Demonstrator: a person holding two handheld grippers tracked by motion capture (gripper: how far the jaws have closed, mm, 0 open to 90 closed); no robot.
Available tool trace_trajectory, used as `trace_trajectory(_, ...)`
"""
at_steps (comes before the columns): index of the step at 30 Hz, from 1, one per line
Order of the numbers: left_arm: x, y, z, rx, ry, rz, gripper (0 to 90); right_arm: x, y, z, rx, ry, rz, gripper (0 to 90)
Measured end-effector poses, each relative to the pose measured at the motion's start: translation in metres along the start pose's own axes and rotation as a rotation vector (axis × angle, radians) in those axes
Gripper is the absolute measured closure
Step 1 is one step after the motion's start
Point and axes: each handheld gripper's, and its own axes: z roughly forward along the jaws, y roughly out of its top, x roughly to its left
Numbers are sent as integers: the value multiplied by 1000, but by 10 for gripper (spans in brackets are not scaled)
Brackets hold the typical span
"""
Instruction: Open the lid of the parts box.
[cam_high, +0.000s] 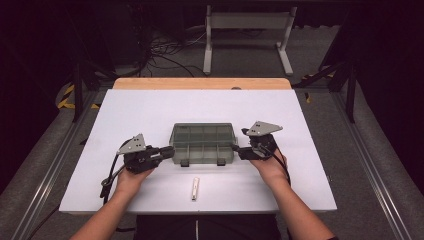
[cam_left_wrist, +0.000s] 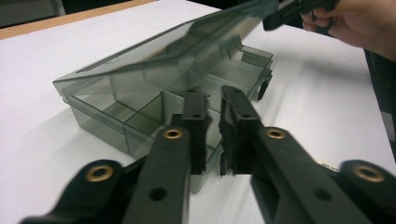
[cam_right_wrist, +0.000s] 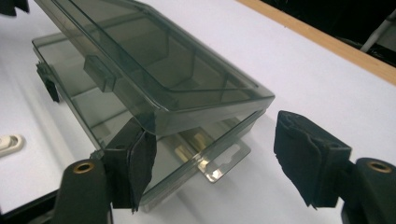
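white worktop (cam_high: 150, 107) in a dark room, left tool (cam_left_wrist: 212, 135) nearly together at the organizer box (cam_high: 202, 143), right tool (cam_right_wrist: 224, 158) apart under its raised lid (cam_right_wrist: 154, 60).

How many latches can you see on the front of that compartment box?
2: both on the box's near edge, the left latch and the right latch, hanging undone under the lifted lid. Others may be hidden.

A box (cam_high: 202, 143) of smoky, see-through plastic, smooth and glossy, with a lid (cam_right_wrist: 154, 65) of the same plastic. It sits on a table (cam_high: 150, 107) with a smooth, matt white top and a pale wood strip (cam_high: 200, 83) along the far edge. The left gripper (cam_left_wrist: 212, 126) and right gripper (cam_right_wrist: 219, 154) are matt black plastic with brass-coloured rivets; the right one's jaws carry rough black padding. A small white glossy plastic piece (cam_high: 195, 188) lies near.
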Motion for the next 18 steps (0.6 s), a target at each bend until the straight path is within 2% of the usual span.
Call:
trace_trajectory(4,-7,1,5,41,-17,63,638,-7,5,-1,-12,8,17,299)
trace_trajectory(6,-9,0,8,62,-30,80,601,-11,11,-2,-19,13,28,298)
trace_trajectory(11,-10,-1,11,84,-51,72,573,-17,21,-3,-32,12,25,295)
trace_trajectory(18,-13,-1,17,122,-65,110,536,-26,29,-1,-36,27,43,291)
